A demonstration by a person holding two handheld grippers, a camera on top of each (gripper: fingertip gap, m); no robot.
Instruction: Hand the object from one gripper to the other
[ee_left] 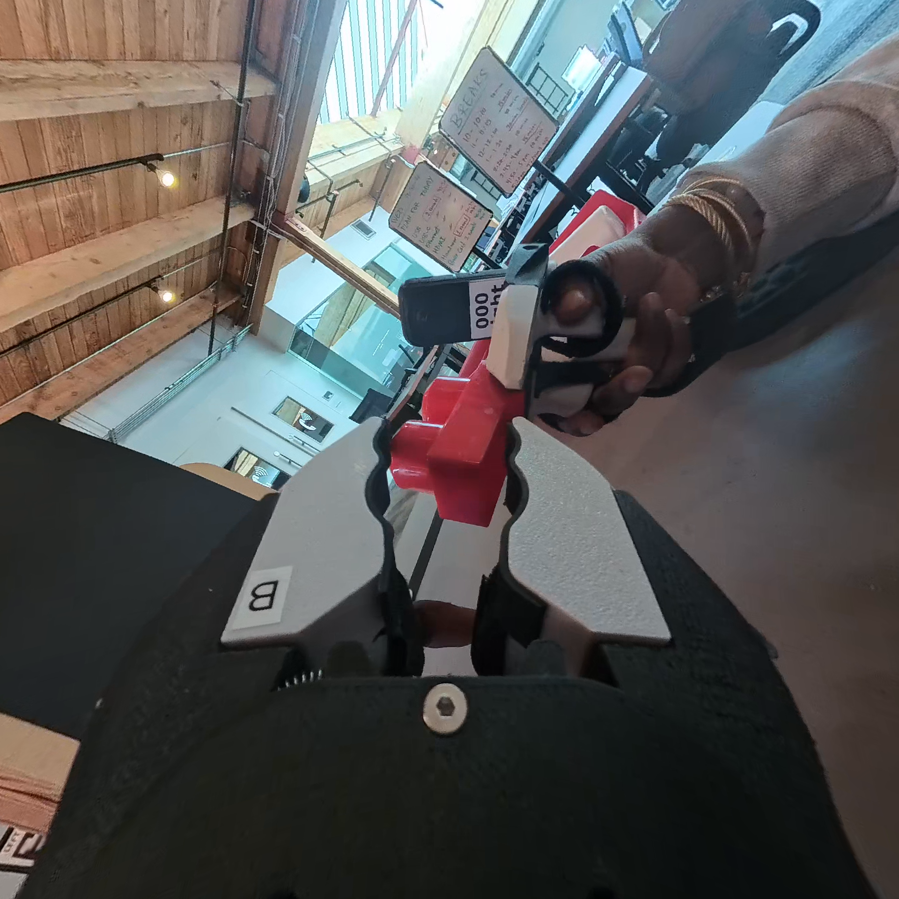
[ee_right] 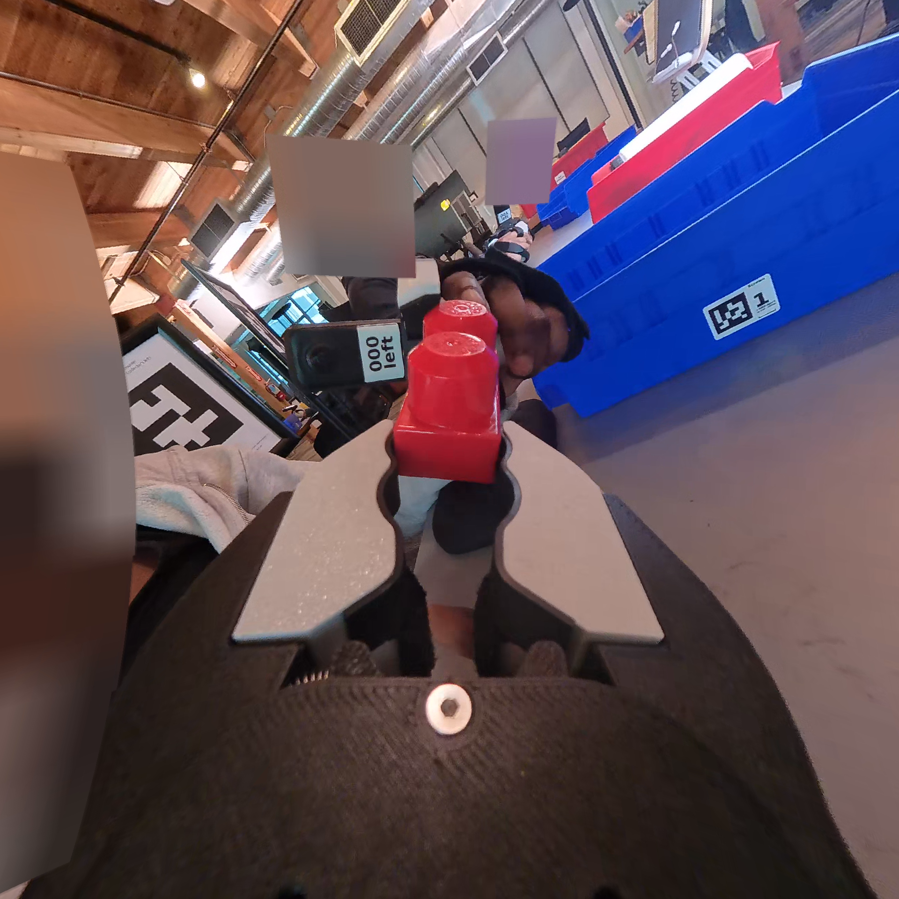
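OK, both grippers are on the red block (ee_right: 450, 408) mid-air above the grey table (ee_right: 729, 511), blue bin (ee_right: 729, 233) off to one side. Right gripper (ee_right: 447, 452) is clamped on the block's base end, studs pointing away from its cam. Left gripper (ee_left: 445, 467) has its tips either side of the block's other end, touching or nearly so; can't tell if it's biting. IMO for a clean handoff: confirm the receiving grip is firm and square on flat faces, then ease the giving one off w/o twisting. Risk is slip if both let go.
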